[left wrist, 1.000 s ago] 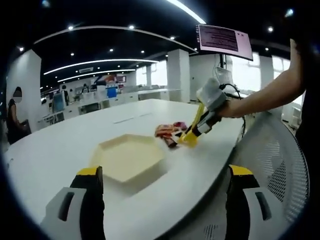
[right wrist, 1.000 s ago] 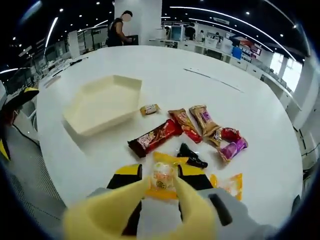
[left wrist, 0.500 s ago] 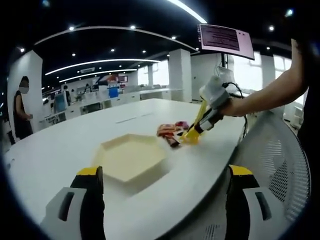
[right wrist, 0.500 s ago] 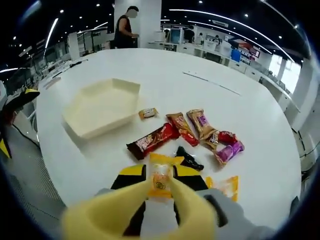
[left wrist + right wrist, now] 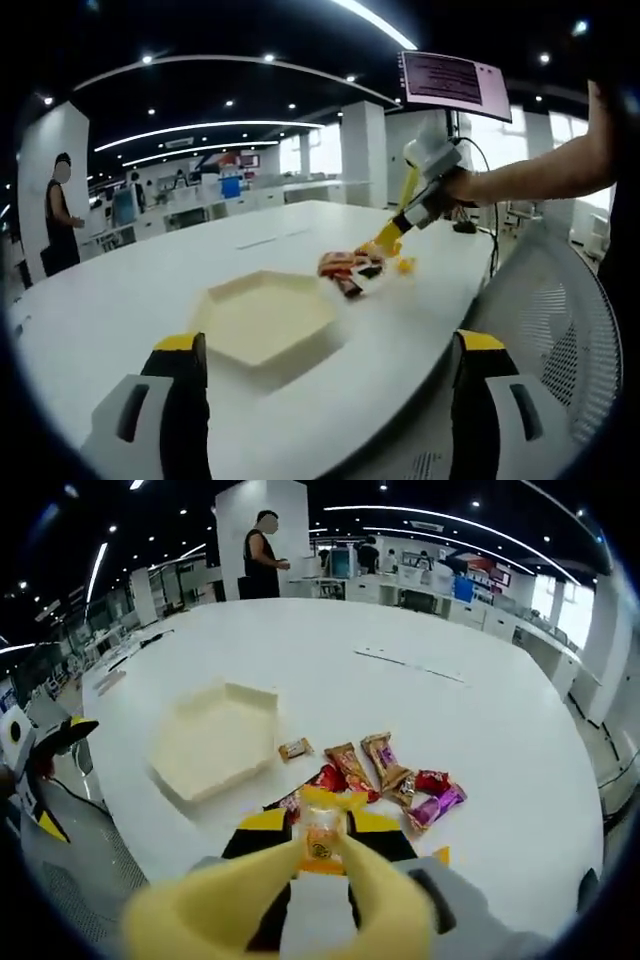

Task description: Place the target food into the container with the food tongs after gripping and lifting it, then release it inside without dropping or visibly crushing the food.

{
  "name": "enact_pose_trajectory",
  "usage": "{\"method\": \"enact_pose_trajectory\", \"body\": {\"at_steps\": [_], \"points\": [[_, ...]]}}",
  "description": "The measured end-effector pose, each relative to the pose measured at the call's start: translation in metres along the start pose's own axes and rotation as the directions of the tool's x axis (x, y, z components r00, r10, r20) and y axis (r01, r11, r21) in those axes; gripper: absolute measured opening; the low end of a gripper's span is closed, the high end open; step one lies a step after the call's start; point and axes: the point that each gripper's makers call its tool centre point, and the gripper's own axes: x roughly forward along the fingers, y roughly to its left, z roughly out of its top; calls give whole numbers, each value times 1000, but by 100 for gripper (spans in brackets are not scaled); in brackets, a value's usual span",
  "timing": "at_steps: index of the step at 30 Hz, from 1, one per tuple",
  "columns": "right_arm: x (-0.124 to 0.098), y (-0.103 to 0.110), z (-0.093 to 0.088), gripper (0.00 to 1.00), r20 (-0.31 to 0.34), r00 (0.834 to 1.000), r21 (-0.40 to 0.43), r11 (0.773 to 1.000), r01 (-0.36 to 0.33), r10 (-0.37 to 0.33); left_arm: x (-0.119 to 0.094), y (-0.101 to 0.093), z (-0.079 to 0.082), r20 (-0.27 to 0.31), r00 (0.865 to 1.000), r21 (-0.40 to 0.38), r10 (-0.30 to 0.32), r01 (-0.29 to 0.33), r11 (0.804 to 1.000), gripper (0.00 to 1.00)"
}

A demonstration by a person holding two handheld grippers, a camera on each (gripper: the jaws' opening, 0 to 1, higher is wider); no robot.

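My right gripper (image 5: 320, 823) is shut on yellow food tongs (image 5: 240, 895), whose tips pinch a yellow-wrapped snack (image 5: 320, 832) held above the table. Beneath it lie several wrapped snacks (image 5: 385, 770): brown, red and purple packets and a red-brown bar. The cream hexagonal container (image 5: 215, 742) sits to their left, with nothing in it. In the left gripper view the container (image 5: 265, 315) is in front of my open left gripper (image 5: 330, 400). Beyond it the right gripper (image 5: 430, 180) holds the tongs (image 5: 392, 235) over the snack pile (image 5: 348, 265).
The big white round table (image 5: 480, 690) stretches behind the snacks. A small wrapped sweet (image 5: 294, 748) lies by the container's corner and another yellow packet (image 5: 405, 265) near the pile. A mesh chair (image 5: 560, 330) stands at the table's edge. A person (image 5: 263, 555) stands far off.
The right gripper has lifted the tongs with the yellow-wrapped snack up off the table. The left gripper has stayed put and open.
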Motion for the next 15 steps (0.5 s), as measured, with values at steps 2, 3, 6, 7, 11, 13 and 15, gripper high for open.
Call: {"method": "enact_pose_trajectory", "body": {"at_steps": [2,3,6,7,11,13,15], "points": [[-1,2,5,20,10,1000,-2,1000,-3,3,0,2,2,8,1000,3,8,-8,1000,99],[-1,2,5,20,10,1000,-5,1000,-2,2,0,2,2,9,1000,3,8,-8,1000,99],[-5,6,18,20,29,1000,-19,1000,-9,10,0,2,1,6,1000,3,11,-11,1000,99],[-6,7,21,20,32,999,-25,1000,-10,11,0,2,1,6,1000,3,11,-11,1000,99],[-7,13,37,20,52,998,-31,999,-29,30,-1,4,2,12,1000,9,21,-21,1000,99],[-6,17,43,20,58,998,-37,999,-35,37,-1,6,3,19,999,11,28,-28,1000,99],[-3,23,50,20,63,997,-45,998,-47,50,-1,6,2,15,999,10,30,-30,999,99]]}}
